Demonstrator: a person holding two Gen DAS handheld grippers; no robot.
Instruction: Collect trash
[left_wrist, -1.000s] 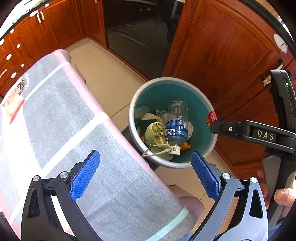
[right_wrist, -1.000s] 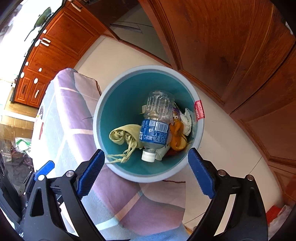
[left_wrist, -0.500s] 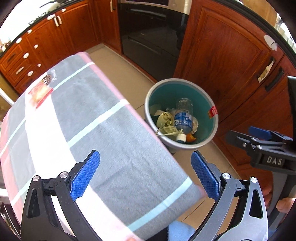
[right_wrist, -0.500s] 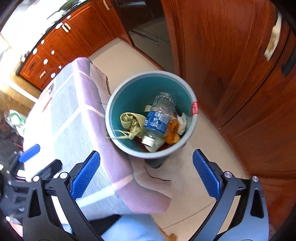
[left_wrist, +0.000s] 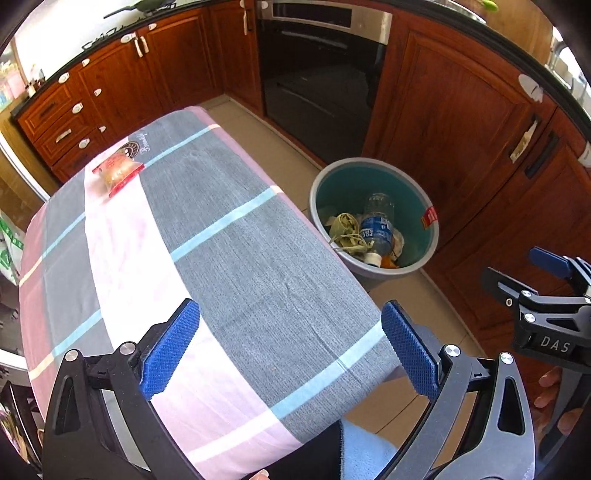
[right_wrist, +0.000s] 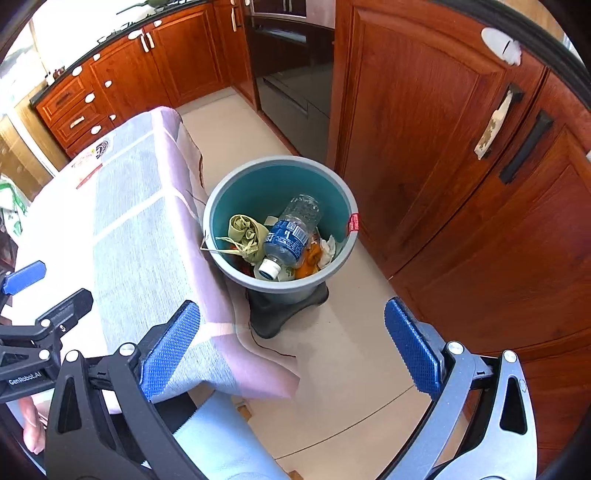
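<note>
Between the blue pads of the left tongs (left_wrist: 290, 349) lies nothing but the checked cloth of the surface (left_wrist: 236, 258) below; the jaws stand wide and released. The right tongs (right_wrist: 291, 349) have just been opening, and they too gape wide with nothing between the pads, only floor tiles and the hanging corner of the cloth beneath them. Each pair shows at the edge of the other's view (the right at the far right of the left wrist camera, the left at the far left of the right wrist camera), with fingers of the person's hands wrapped on the grips.

Just beside the surface, on the floor, stands the grey bin (right_wrist: 343, 195) with a teal inside and a red sticker on its rim. It sits on a dark base, near the wooden cabinet doors. Inside lie a clear plastic bottle (right_wrist: 290, 234) with a blue label and white cap, a crumpled yellowish wrapper (right_wrist: 243, 230), some white tissue and orange scraps.

At the far end of the surface, well apart from both tongs, lies a red-edged snack packet (left_wrist: 117, 170), next to a round logo printed on the cloth.
</note>
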